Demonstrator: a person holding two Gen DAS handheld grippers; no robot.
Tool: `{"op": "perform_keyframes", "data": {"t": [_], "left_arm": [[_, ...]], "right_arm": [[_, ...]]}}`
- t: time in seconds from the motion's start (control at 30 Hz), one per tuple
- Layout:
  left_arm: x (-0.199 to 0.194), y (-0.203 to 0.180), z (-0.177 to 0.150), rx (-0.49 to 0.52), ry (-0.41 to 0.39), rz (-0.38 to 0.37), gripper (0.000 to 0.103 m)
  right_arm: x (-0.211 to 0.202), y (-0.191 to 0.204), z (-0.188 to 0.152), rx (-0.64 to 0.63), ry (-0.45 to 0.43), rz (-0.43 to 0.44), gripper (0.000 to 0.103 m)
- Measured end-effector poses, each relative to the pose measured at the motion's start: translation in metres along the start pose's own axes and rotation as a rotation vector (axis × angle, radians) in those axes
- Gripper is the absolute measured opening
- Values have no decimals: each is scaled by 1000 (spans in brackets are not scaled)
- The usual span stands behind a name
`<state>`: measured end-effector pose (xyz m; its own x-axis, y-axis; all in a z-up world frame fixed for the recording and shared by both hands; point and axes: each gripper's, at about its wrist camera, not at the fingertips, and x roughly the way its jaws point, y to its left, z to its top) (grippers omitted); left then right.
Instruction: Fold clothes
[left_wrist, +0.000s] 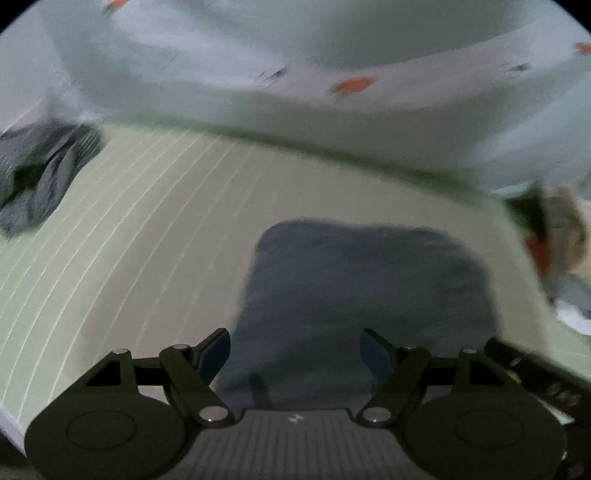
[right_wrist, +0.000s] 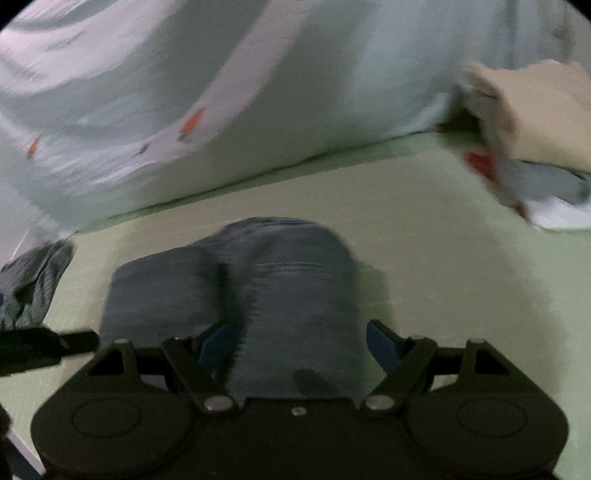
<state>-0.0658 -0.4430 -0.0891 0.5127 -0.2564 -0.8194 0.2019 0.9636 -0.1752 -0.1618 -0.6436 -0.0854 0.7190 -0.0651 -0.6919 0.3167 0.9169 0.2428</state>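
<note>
A dark grey garment (right_wrist: 280, 295) lies bunched on the pale green worktop (right_wrist: 443, 258), directly ahead of both grippers. The right gripper (right_wrist: 299, 347) hangs low over it with jaws spread wide, the cloth running between its fingers but not pinched. The left gripper (left_wrist: 295, 350) is likewise spread and holds nothing, the same garment (left_wrist: 369, 288) just in front of it. Judging by this, a fold is between grasps; the next move likely calls for closing on an edge. Both views are blurred, so seams cannot be told.
</note>
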Motion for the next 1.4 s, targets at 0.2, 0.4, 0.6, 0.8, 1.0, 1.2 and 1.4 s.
{"op": "perform_keyframes", "data": {"t": [0.2,0.4,0.6,0.8,1.0,1.2,1.4], "left_arm": [[33,27,-11,-24,105,42,78],[48,42,-11,-86,136,5,78],[33,34,8,-57,78,-11,80],[14,8,24,53,-10,-46,85],[46,-6,21,84,93,-98,85],[70,-5,25,57,147,-143,87],[86,-6,26,49,181,-196,91]], "right_arm": [[35,39,1,-76,66,99,53],[65,67,-3,-146,141,150,9],[22,78,28,-210,14,302,6],[-30,36,69,-115,-126,303,6],[11,-54,28,96,75,59,24],[23,-81,5,251,124,74,75],[52,-71,11,237,170,104,80]]}}
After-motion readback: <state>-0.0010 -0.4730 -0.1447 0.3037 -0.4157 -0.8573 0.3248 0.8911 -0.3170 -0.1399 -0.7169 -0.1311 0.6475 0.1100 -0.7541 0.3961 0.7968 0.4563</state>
